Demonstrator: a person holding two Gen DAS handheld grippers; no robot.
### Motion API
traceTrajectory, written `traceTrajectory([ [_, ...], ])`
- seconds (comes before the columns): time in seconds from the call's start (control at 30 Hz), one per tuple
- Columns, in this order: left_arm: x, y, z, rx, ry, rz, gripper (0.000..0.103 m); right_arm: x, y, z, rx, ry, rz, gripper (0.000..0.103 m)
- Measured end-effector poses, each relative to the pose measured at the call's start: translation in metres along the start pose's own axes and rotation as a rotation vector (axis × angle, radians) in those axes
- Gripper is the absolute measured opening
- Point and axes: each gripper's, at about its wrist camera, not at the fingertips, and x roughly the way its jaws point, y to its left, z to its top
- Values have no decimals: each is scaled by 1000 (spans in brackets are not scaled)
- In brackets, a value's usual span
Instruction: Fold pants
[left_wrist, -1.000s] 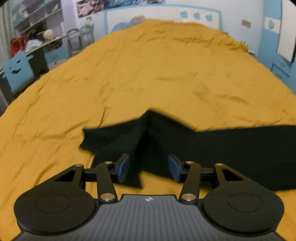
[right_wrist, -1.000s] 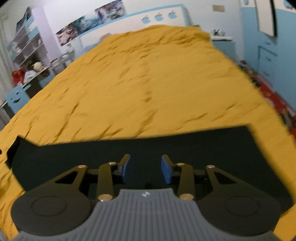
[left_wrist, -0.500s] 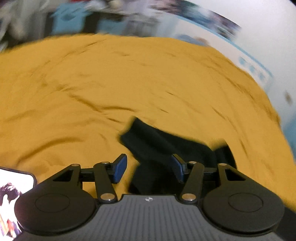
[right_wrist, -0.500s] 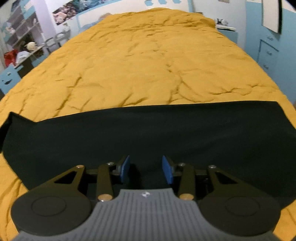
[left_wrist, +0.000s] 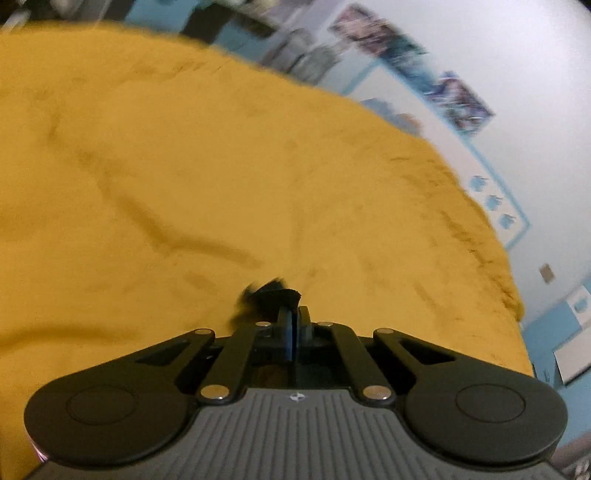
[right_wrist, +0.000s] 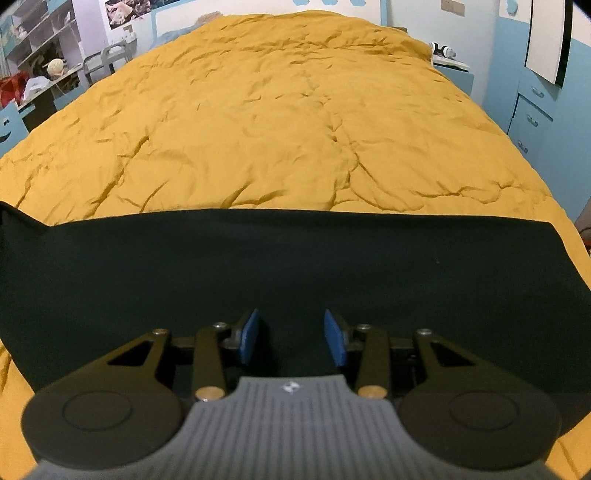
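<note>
The black pants (right_wrist: 295, 266) lie flat as a wide band across the near part of the yellow bedspread (right_wrist: 288, 129) in the right wrist view. My right gripper (right_wrist: 291, 338) is open and empty, low over the pants' near edge. In the left wrist view my left gripper (left_wrist: 293, 321) is shut on a bunched bit of the black pants (left_wrist: 269, 293), with the tuft sticking out past the fingertips. The rest of the pants is hidden there, and the view is blurred.
The yellow bedspread (left_wrist: 184, 184) fills both views. Shelves and a blue chair (right_wrist: 11, 122) stand at the left. Blue drawers (right_wrist: 532, 107) and a nightstand (right_wrist: 454, 72) stand at the right. The bed's right edge drops off near the pants' end.
My left gripper has swung left and closed on the end of the pants. My right gripper has come lower over the pants and stays open.
</note>
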Motion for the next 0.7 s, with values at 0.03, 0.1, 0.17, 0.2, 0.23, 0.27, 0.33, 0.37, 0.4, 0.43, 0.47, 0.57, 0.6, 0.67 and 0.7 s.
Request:
traceTrajectory([
  [0.03, -8, -8, 5, 29, -27, -19, 1, 0, 1, 0, -1, 0, -2, 37],
  [0.1, -25, -17, 10, 78, -57, 13, 1, 1, 2, 0, -6, 0, -6, 37],
  [0.17, -21, -8, 8, 108, -7, 101, 1, 1, 2, 0, -11, -2, -7, 37],
  [0.2, -15, 2, 5, 96, 37, 167, 1, 1, 3, -1, -10, -4, -7, 37],
  [0.23, -9, 11, 1, 80, 68, 203, 1, 2, 2, -1, -9, -3, -6, 37],
  [0.27, -4, 19, -4, 76, 93, 231, 1, 3, 2, -1, -11, -1, -5, 37],
  [0.33, 3, 23, -12, 110, 112, 274, 1, 2, 3, -2, -8, -4, -7, 37],
  [0.37, 7, 22, -13, 131, 117, 288, 1, 2, 3, -2, -9, -3, -8, 37],
  [0.4, 12, 20, -13, 134, 130, 306, 1, 2, 3, -1, -14, -1, -7, 37],
  [0.43, 17, 18, -11, 138, 145, 320, 1, 2, 2, -2, -18, -2, -8, 37],
  [0.47, 21, 16, -11, 153, 167, 338, 2, 2, 2, -2, -16, -1, -7, 37],
  [0.57, 21, 4, -11, 232, 175, 443, 14, 3, 0, -2, 0, 0, -3, 37],
  [0.6, 18, -2, -8, 258, 160, 472, 14, 3, 0, -2, 1, 0, -3, 37],
  [0.67, 1, -14, -4, 270, 112, 448, 15, 2, 1, -3, -8, -3, -5, 37],
  [0.7, -11, -22, -3, 292, 103, 395, 16, 2, 2, -3, -13, -5, -5, 37],
])
